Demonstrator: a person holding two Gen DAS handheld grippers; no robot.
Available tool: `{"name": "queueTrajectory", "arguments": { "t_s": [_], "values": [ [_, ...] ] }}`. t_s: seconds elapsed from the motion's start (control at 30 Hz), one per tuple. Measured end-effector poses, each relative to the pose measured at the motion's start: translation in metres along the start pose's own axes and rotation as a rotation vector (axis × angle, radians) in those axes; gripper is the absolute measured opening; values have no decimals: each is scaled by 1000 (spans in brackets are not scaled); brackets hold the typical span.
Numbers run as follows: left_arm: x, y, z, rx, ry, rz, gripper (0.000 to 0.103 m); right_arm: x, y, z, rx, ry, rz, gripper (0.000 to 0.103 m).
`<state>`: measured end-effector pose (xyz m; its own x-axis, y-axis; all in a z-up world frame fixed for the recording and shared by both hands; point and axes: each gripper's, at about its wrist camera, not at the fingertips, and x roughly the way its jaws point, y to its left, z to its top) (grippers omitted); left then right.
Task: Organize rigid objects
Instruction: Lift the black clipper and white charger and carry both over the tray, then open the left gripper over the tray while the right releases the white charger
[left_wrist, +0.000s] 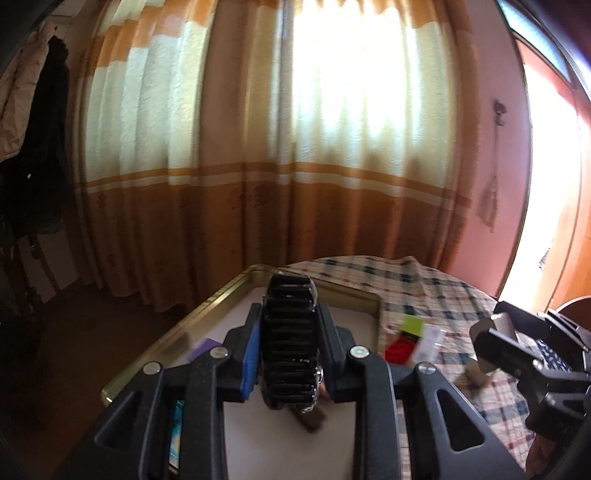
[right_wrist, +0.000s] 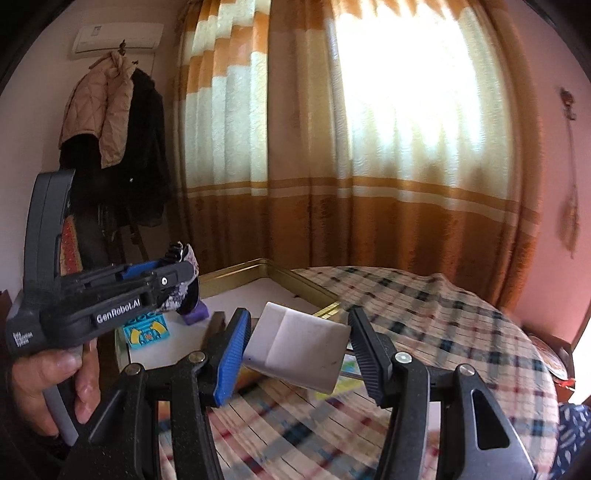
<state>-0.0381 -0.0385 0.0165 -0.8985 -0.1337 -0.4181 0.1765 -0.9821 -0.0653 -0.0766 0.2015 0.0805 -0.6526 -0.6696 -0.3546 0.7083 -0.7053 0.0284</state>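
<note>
My left gripper (left_wrist: 290, 310) is shut on a black ribbed object (left_wrist: 290, 347) with a small metal part on its side, held upright above a gold-rimmed tray (left_wrist: 207, 306). Seen from the right wrist, this left gripper (right_wrist: 181, 273) is in a person's hand at the left, above the tray (right_wrist: 236, 275). My right gripper (right_wrist: 297, 321) is shut on a white square box (right_wrist: 299, 350), both pads against its sides, held tilted above the plaid tablecloth (right_wrist: 424, 306). In the left wrist view the right gripper (left_wrist: 495, 328) shows at the right edge.
In the tray lie a purple block (right_wrist: 197, 314), a blue and yellow box (right_wrist: 146, 330) and a brown piece (left_wrist: 312, 417). On the cloth beside the tray are a red block (left_wrist: 400, 349), a green block (left_wrist: 413, 326) and a clear packet (left_wrist: 430, 341). Curtains hang behind the round table.
</note>
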Motion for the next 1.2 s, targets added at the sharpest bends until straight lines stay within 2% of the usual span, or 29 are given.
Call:
{"name": "queueTrajectory", "arguments": {
  "t_s": [0.2,0.37,0.5,0.6,0.63,0.67,0.73,0.87,1.0,1.1,1.2],
  "values": [
    [29,32,15,-27,89,42,27,49,15,14,9,70,55,57],
    [51,42,15,-31,178,52,27,86,36,13,-25,143,75,57],
    [61,43,9,-25,212,61,27,108,45,9,-38,201,75,57],
    [63,45,6,-25,211,93,30,119,51,5,-38,226,85,58],
    [63,45,6,-24,211,100,39,120,53,5,-38,227,88,58],
    [61,45,6,-26,203,104,52,119,54,5,-40,216,86,58],
    [55,46,7,-30,182,117,69,113,53,5,-41,201,78,60],
    [41,47,7,-39,137,124,91,87,41,6,-51,156,48,69],
    [33,45,3,-79,125,114,96,63,12,2,-26,142,-31,74],
    [29,40,-1,-93,125,94,99,56,-11,-5,-3,171,-113,75],
    [28,31,-5,-85,129,79,101,56,-26,-11,19,200,-123,75]
  ]
}}
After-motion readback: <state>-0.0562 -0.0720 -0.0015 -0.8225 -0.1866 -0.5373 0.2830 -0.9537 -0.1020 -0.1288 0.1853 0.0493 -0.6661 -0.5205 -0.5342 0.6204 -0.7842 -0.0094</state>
